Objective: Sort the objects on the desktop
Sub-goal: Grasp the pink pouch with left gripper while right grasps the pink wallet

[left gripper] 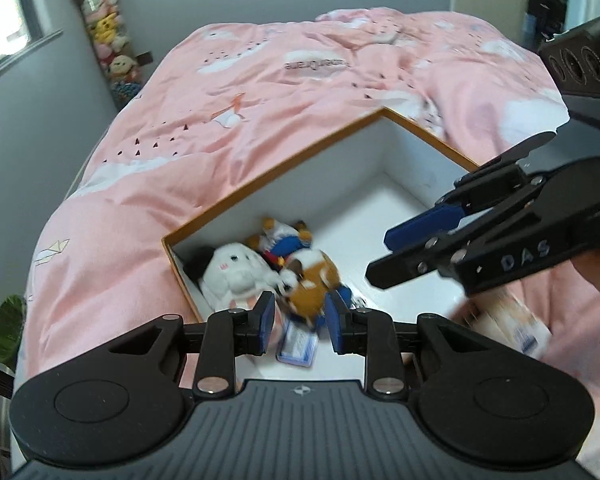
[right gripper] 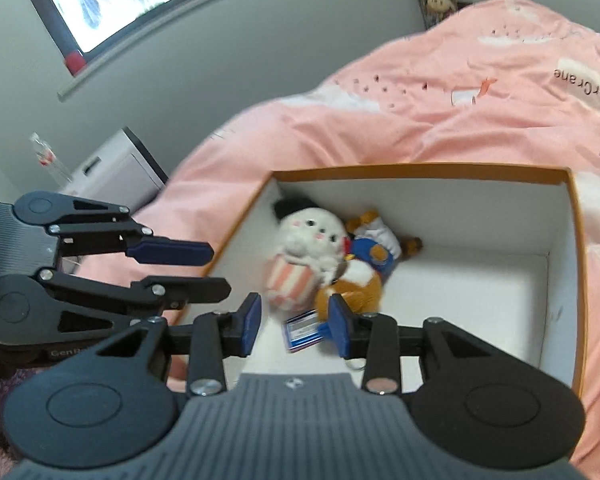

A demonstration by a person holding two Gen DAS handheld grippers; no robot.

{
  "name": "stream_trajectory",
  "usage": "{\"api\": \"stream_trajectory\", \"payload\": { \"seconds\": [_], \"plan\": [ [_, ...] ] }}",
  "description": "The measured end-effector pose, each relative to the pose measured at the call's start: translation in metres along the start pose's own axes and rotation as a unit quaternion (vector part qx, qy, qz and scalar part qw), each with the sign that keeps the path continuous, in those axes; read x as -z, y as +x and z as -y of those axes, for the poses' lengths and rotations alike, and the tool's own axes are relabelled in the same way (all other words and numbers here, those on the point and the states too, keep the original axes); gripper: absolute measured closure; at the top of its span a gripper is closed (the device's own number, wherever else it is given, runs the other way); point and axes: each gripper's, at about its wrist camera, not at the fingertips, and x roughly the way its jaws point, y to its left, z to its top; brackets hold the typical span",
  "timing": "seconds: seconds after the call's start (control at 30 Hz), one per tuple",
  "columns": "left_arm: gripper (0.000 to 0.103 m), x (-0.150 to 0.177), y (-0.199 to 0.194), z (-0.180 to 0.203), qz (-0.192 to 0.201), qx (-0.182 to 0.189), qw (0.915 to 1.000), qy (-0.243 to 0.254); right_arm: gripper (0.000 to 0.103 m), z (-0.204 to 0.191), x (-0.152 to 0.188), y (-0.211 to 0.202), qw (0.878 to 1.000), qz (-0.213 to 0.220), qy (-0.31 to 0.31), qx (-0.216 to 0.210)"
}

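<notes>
Matt cardboard box (right gripper: 420,170), fuzzy plush toys (right gripper: 312,236)

One box (right gripper: 420,171) sits on one bed (right gripper: 460,80). Inside it lie three plush toys: one white plush (right gripper: 312,236), one brown plush (right gripper: 352,292) and one blue-dressed plush (right gripper: 374,248) (they overlap, so the count is by colour). One blue-edged card (right gripper: 302,330) lies flat on the box floor. Two grippers are in view, the left gripper (left gripper: 300,316) and the right gripper (right gripper: 294,320), each with two fingers.
</notes>
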Motion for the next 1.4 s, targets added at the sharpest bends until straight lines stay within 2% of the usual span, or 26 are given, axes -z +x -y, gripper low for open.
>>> {"api": "stream_trajectory", "payload": {
  "seconds": [0.13,0.23,0.3,0.4,0.5,0.67,0.7,0.77,0.93,1.2,1.4],
  "plan": [
    [0.063,0.013,-0.02,0.007,-0.019,0.015,0.9997,0.006,0.063,-0.014,0.029,-0.018,1.0,0.012,0.027,-0.003],
    [0.052,0.023,-0.029,0.02,-0.033,0.03,0.9987,0.023,0.063,-0.021,0.052,-0.021,0.997,0.008,0.074,-0.015],
    [0.052,0.031,-0.031,0.031,-0.041,0.036,0.9974,0.046,0.063,-0.025,0.066,-0.019,0.994,0.005,0.108,-0.025],
    [0.052,0.044,-0.027,0.043,-0.061,0.024,0.9947,0.079,0.063,-0.026,0.084,-0.011,0.988,-0.014,0.149,-0.036],
    [0.052,0.055,-0.02,0.045,-0.078,0.016,0.9931,0.086,0.063,-0.028,0.095,-0.001,0.985,-0.028,0.167,-0.031],
    [0.052,0.067,-0.011,0.051,-0.096,0.002,0.9914,0.089,0.063,-0.029,0.103,0.012,0.978,-0.026,0.204,-0.02],
    [0.052,0.067,-0.009,0.052,-0.101,-0.001,0.9909,0.089,0.063,-0.03,0.103,0.013,0.978,-0.027,0.206,-0.02],
    [0.06,0.069,-0.005,0.053,-0.109,-0.006,0.9901,0.089,0.063,-0.033,0.103,0.018,0.979,-0.03,0.202,-0.017],
    [0.067,0.074,0.004,0.052,-0.122,-0.022,0.9889,0.081,0.064,-0.039,0.104,0.026,0.98,-0.04,0.193,-0.011],
    [0.068,0.076,0.004,0.05,-0.132,-0.031,0.9885,0.068,0.064,-0.05,0.102,0.029,0.984,-0.046,0.171,-0.004],
    [0.069,0.078,0.002,0.047,-0.139,-0.037,0.9877,0.063,0.068,-0.054,0.102,0.033,0.985,-0.053,0.163,-0.008]
  ]
}}
